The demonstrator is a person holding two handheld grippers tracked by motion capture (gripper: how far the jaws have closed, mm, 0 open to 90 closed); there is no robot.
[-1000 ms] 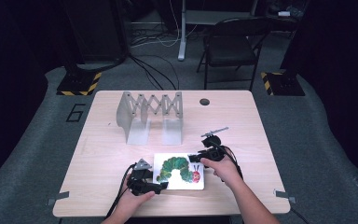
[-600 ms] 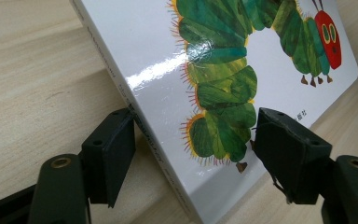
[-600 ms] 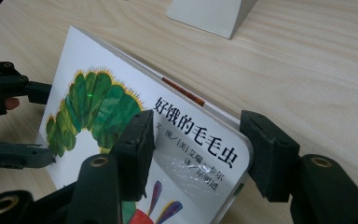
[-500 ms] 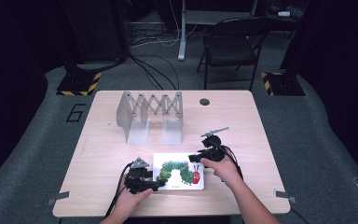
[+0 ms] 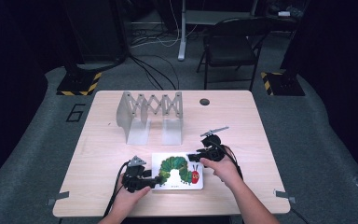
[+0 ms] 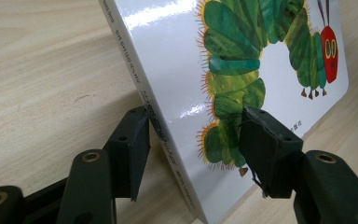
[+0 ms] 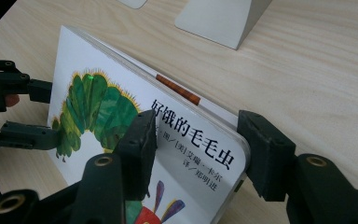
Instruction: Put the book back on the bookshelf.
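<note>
A white board book (image 5: pixel 177 171) with a green caterpillar on its cover lies near the table's front edge. My left gripper (image 5: pixel 156 181) is at its left, spine side. In the left gripper view my left gripper (image 6: pixel 193 126) has just been closing with the book (image 6: pixel 182 60) between its jaws, one pad against the spine and the other on the cover. My right gripper (image 5: pixel 191 157) is shut on the book's right edge. In the right gripper view it (image 7: pixel 196 126) clamps the corner of the book (image 7: pixel 98 93) by the printed title, and the left gripper (image 7: pixel 32 109) shows at the far side.
A grey expanding book rack (image 5: pixel 149 112) stands on the wooden table (image 5: pixel 261 140) behind the book, its feet (image 7: pixel 219 18) close to the book's far edge. A dark round hole (image 5: pixel 204 101) sits near the back edge. A chair (image 5: pixel 230 46) stands beyond the table.
The left gripper's jaws have narrowed around the book's spine edge. The right hand and the book have stayed where they were.
</note>
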